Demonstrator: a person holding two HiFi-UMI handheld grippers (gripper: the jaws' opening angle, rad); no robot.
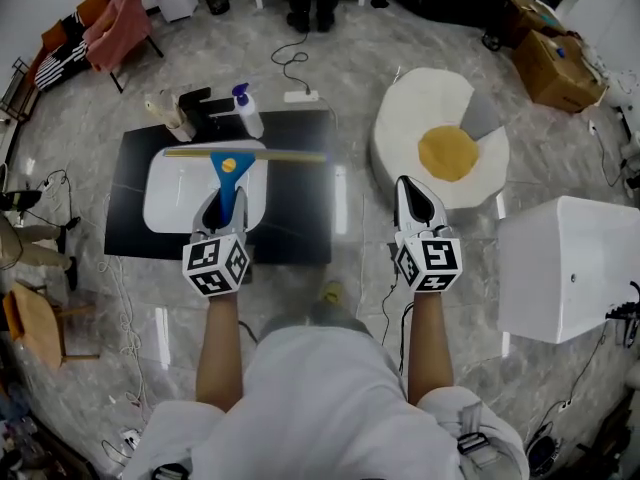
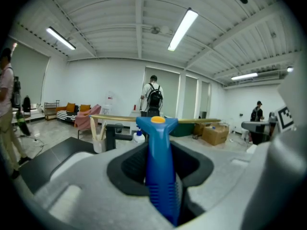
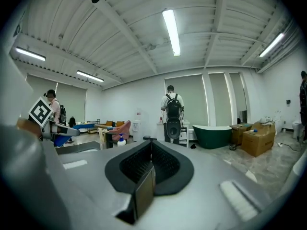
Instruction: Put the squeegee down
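The left gripper [image 1: 222, 211] clenches the squeegee [image 1: 229, 168] by its handle, centre left; the right gripper [image 1: 418, 206] sits closed, empty; released across the basin [image 1: 165, 200], it might tip.

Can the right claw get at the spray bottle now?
Probably, though not straight: the squeegee in the left claw spans in front of the spray bottle. The right claw is shut, empty.
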